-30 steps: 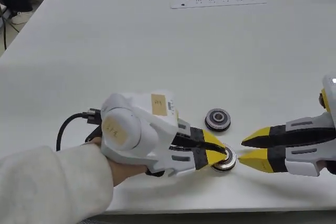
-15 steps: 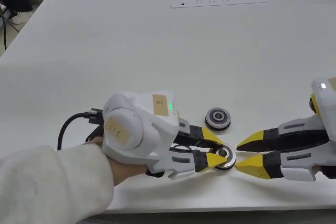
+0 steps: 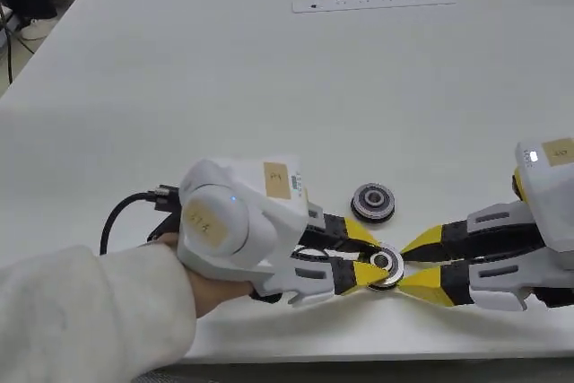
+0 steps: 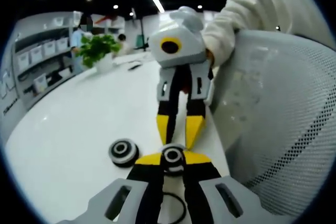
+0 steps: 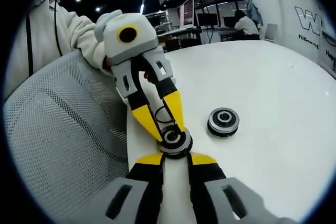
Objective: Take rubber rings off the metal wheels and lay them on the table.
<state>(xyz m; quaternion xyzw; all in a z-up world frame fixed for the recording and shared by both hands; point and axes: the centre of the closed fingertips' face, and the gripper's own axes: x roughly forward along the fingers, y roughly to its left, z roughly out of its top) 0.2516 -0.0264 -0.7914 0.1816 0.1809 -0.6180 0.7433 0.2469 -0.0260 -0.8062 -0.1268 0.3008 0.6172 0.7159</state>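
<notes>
Since the left hand-held gripper clamps the stiff wheel, the right hand-held gripper, jaws narrow and hold unconfirmed, should pinch the likely stretchy rubber ring at the rim.

White table, power strip flat near far edge, near metal wheel by front edge, second metal wheel just beyond, apart, possibly a loose black rubber ring alongside.

The small black-rimmed metal wheel is partly covered by yellow jaw tips (any grip cannot be told). The white-and-black right gripper is cut off at the head view's right edge.
</notes>
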